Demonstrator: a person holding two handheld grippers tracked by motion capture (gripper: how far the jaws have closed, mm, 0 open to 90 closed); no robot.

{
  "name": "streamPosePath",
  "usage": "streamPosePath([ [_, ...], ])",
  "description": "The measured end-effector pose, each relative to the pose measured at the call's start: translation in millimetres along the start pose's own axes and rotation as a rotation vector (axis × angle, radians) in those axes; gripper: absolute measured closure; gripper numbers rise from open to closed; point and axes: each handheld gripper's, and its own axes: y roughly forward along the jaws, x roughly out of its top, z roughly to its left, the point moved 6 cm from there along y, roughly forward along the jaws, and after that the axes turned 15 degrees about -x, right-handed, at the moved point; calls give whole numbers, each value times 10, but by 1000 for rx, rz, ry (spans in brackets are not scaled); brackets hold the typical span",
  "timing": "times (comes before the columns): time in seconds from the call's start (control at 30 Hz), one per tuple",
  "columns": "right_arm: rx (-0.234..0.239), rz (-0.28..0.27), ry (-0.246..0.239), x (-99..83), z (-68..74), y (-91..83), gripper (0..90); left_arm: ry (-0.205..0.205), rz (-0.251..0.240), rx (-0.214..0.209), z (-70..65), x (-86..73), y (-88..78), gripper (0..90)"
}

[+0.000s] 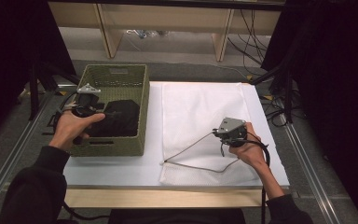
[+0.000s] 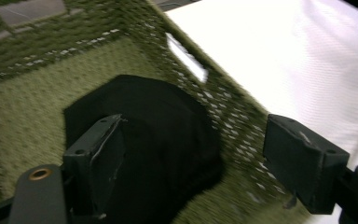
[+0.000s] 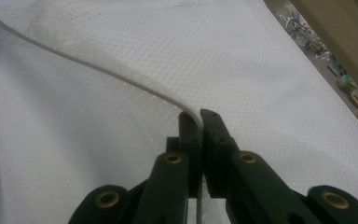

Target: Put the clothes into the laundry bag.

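Observation:
A green woven basket (image 1: 114, 69) stands at the table's left with a black cloth (image 1: 121, 116) lying in it. My left gripper (image 1: 100, 111) hovers over the basket's near left part. In the left gripper view its jaws (image 2: 200, 149) stand open and empty above the black cloth (image 2: 168, 121) and the basket wall (image 2: 74, 42). A white mesh bag (image 1: 200, 107) lies flat to the right. My right gripper (image 1: 220, 134) is shut on the bag's grey corded edge (image 3: 98, 67) and holds it lifted off the bag (image 3: 214, 51). Its fingertips (image 3: 199, 122) pinch that edge.
The white tabletop (image 1: 121, 170) carries basket and bag. Metal rails (image 1: 303, 154) run along both sides. A wooden frame (image 1: 107, 32) and loose cables (image 1: 251, 42) lie on the floor beyond the far edge. Dark curtains close in left and right.

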Motion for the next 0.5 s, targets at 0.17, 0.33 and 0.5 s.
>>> streamPosePath([
  [0.17,2,-7,-26,-2,-8,22,883,-23,22,7,252,13,171,199],
  [0.33,5,-6,-35,-9,-2,30,882,-19,119,52,448,-48,328,197],
  [0.5,9,6,-39,-24,5,35,882,-29,137,20,540,-105,488,195],
])
